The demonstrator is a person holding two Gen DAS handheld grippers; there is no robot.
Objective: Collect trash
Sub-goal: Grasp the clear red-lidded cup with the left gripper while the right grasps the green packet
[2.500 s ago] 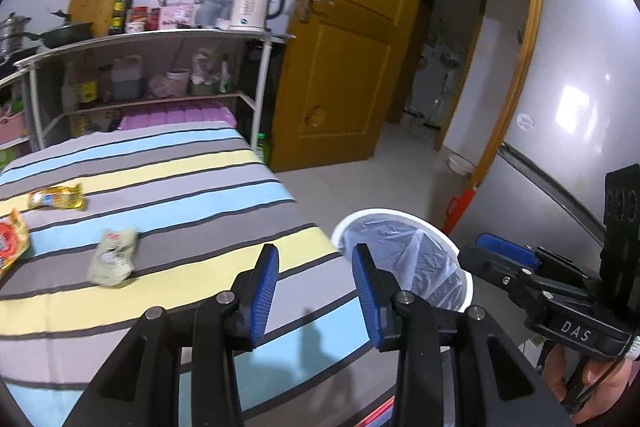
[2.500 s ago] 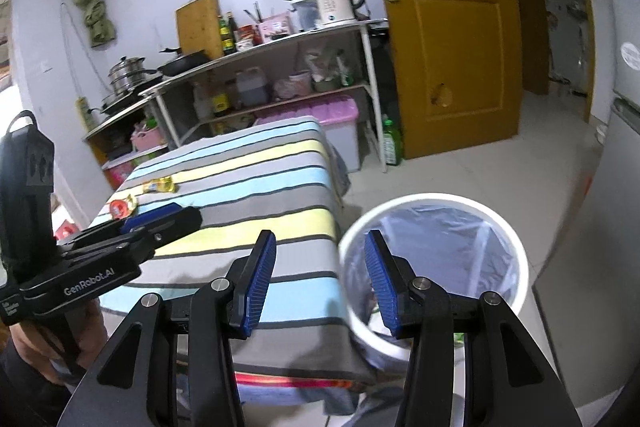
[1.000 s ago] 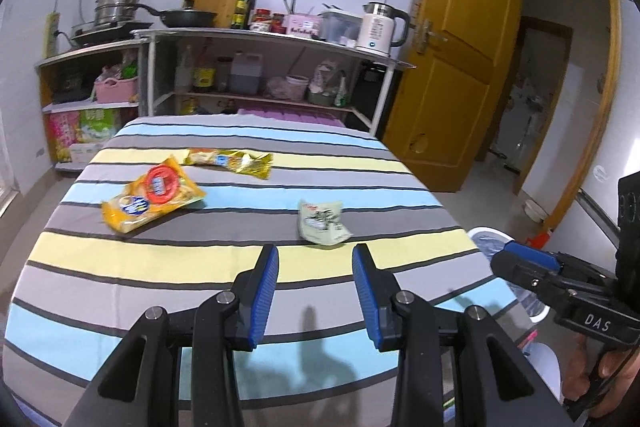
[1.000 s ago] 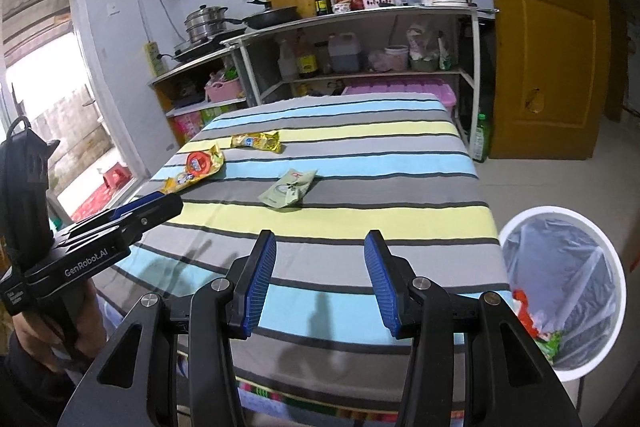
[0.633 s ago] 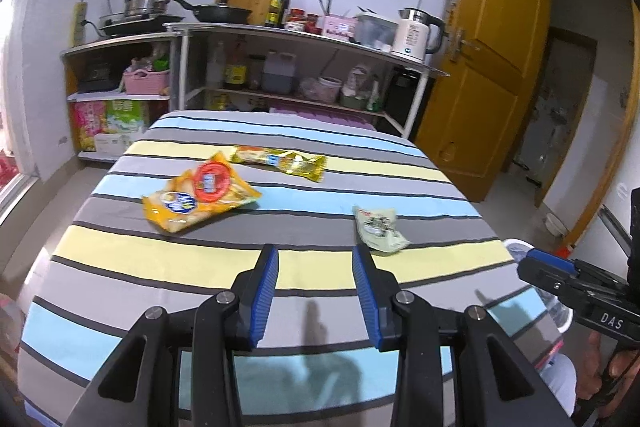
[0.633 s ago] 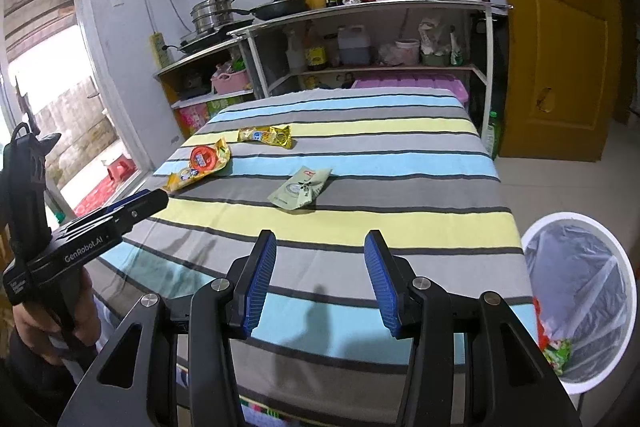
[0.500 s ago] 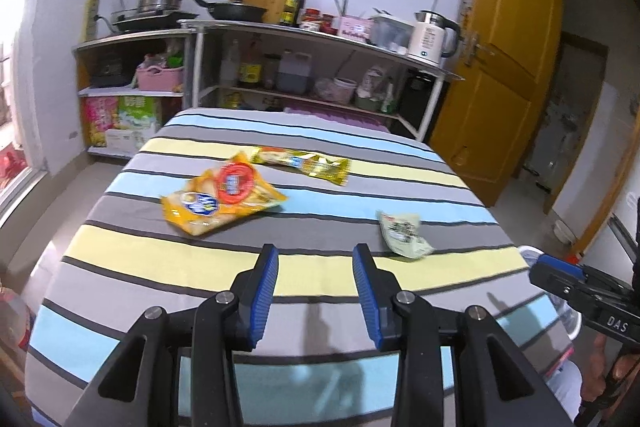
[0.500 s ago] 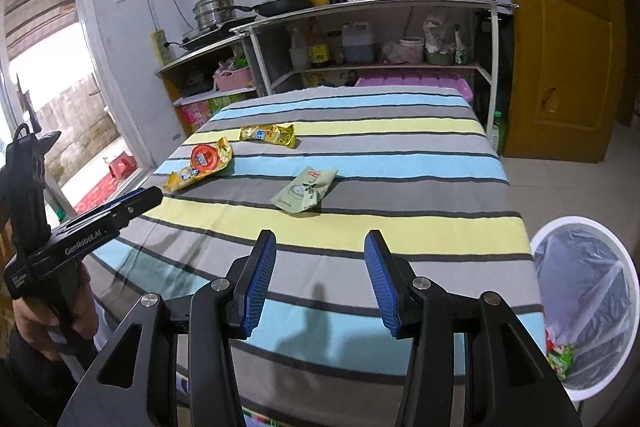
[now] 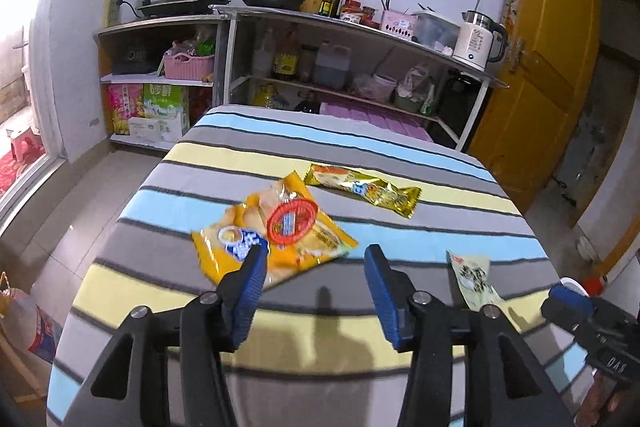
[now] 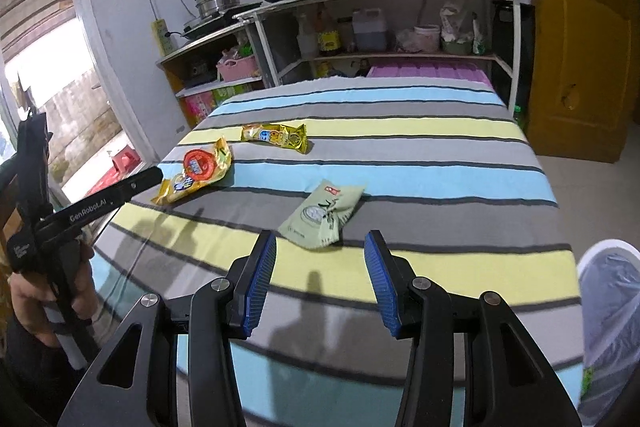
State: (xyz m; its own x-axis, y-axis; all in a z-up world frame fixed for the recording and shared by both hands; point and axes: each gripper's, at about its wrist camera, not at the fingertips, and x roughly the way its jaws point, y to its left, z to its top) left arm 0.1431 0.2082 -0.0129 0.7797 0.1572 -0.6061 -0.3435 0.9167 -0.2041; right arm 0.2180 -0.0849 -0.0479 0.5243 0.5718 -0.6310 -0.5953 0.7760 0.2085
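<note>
Right wrist view: a pale green packet [image 10: 322,214] is seen lying flat on the striped cloth [image 10: 440,163], just ahead of the right gripper [image 10: 320,259], whose fingers are spread wide and empty. It is judged light, thin and crinkly, probably slippery; an edge should be pinched. The left gripper [image 9: 316,267] is likewise wide and empty, an orange bag [image 9: 276,227] just beyond its left finger.
</note>
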